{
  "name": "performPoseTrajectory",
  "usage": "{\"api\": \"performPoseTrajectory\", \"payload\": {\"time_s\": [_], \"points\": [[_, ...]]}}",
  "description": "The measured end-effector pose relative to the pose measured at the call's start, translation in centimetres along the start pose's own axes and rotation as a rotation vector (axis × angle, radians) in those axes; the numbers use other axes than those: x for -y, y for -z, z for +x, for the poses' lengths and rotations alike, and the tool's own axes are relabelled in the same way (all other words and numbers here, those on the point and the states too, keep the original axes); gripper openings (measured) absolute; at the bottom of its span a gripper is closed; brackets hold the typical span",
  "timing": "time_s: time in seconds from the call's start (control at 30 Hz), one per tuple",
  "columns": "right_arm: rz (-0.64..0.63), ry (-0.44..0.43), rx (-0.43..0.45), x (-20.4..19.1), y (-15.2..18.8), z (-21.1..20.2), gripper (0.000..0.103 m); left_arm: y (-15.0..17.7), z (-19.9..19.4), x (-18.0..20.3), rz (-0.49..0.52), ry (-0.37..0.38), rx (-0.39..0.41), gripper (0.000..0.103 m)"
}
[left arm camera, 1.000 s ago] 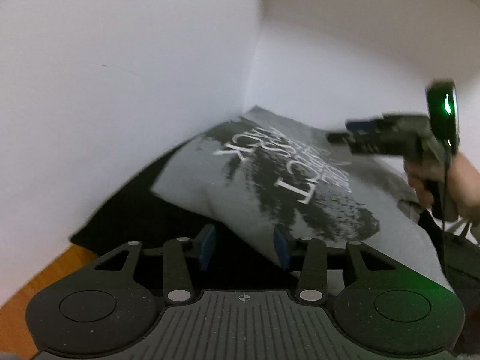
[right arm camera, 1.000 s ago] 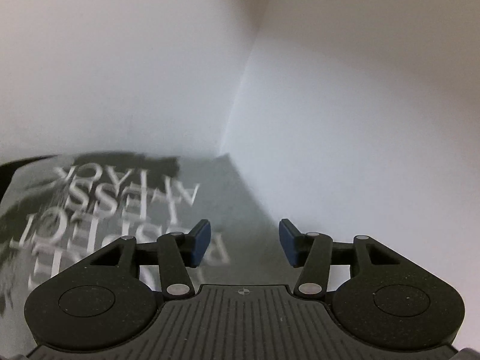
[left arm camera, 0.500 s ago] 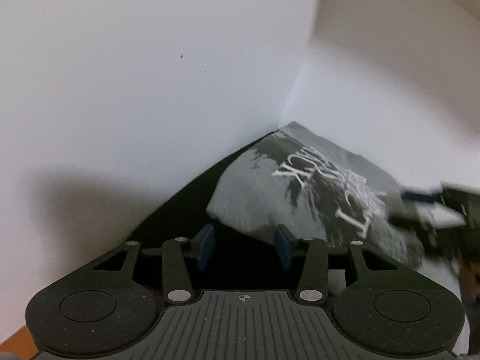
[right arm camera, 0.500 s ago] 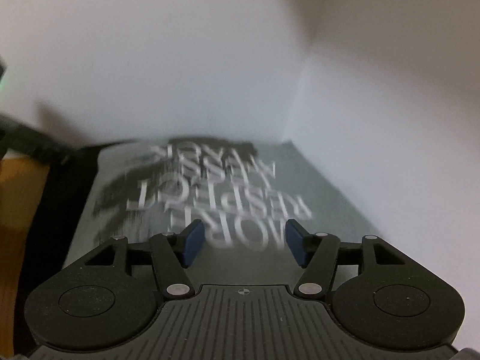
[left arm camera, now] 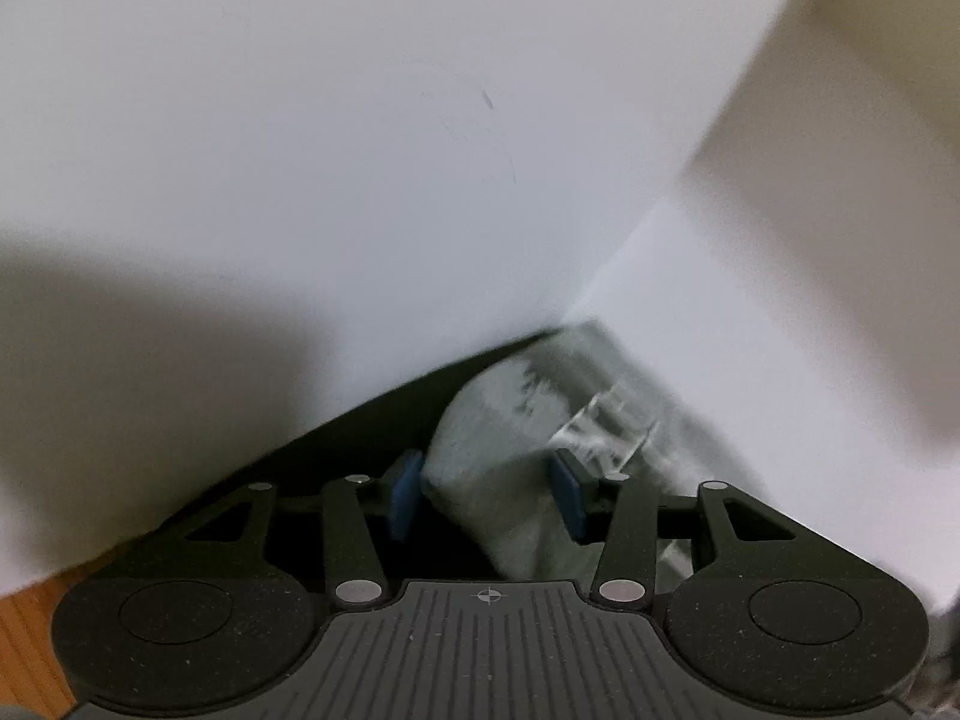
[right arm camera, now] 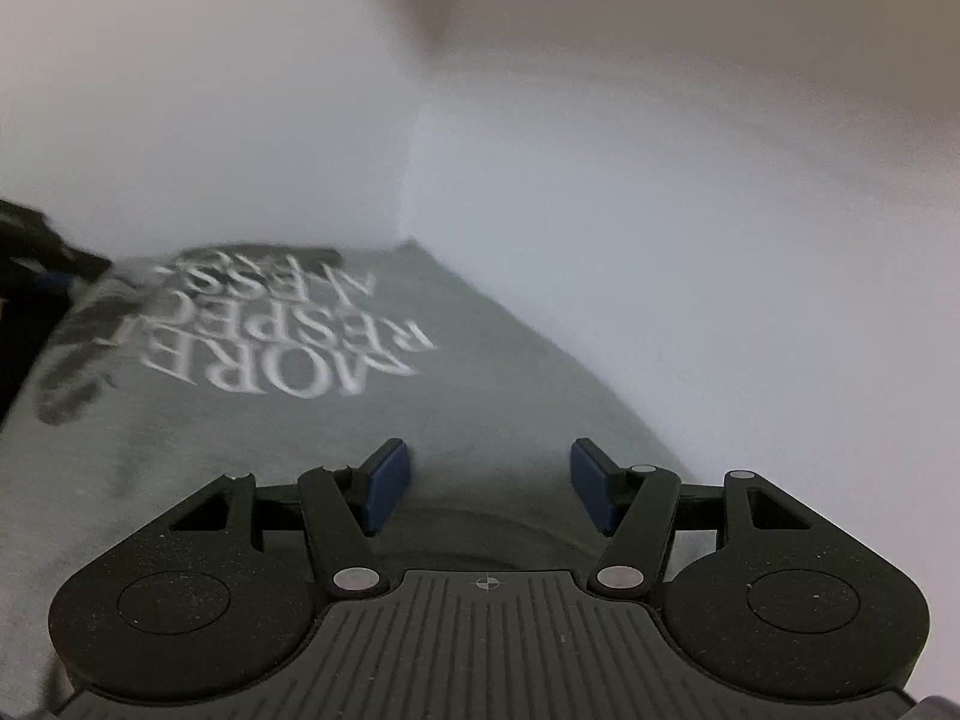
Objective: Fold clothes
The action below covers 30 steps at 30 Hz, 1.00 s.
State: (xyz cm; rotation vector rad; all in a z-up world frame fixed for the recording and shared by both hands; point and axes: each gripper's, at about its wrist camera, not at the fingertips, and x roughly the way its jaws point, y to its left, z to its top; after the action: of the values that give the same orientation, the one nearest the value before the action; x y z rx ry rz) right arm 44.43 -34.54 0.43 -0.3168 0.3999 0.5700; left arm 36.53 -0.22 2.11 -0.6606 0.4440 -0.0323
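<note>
One folded grey cotton T-shirt with white lettering [right arm camera: 336, 414] lies ahead of both claws, hemmed by white walls [left arm camera: 360, 180]. The left claw [left arm camera: 487, 495] is spread around its corner; the right claw [right arm camera: 491, 483] is spread above it.

White capitals on the grey T-shirt [right arm camera: 468, 420], upside down from the right wrist: "MORE", then "RESPEC" with its end blurred, and a third line too smeared to read. The left wrist's print is unreadable.

Walls: two plain white walls [left arm camera: 360, 150] are seen, joined at an inside corner [right arm camera: 408, 180].
Wall marks: faint scuffs [left arm camera: 486, 102] are noted on the left-hand wall.
Floor: orange-brown wood [left arm camera: 30, 630] (lower left only).
Light: soft shadow is cast low on the wall.
</note>
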Motion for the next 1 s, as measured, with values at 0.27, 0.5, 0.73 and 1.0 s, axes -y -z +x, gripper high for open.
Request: {"api": "performPoseTrajectory", "payload": {"time_s": [0.27,0.5,0.73,1.0], "points": [[0.013,0.002,0.004,0.3,1.3,0.4,0.060,0.1,1.4,0.9,0.034,-0.037,-0.047,0.054],[-0.015,-0.010,0.020,0.5,1.2,0.2,0.063,-0.1,0.4,2.1,0.101,-0.014,-0.013,0.015],[-0.026,-0.024,0.046,0.6,0.9,0.2,0.061,-0.3,-5.6,2.6,0.099,-0.003,0.087,0.011],[0.011,-0.008,0.056,2.5,-0.1,-0.2,0.061,2.2,-5.0,1.2,0.161,-0.122,0.016,0.011]]}}
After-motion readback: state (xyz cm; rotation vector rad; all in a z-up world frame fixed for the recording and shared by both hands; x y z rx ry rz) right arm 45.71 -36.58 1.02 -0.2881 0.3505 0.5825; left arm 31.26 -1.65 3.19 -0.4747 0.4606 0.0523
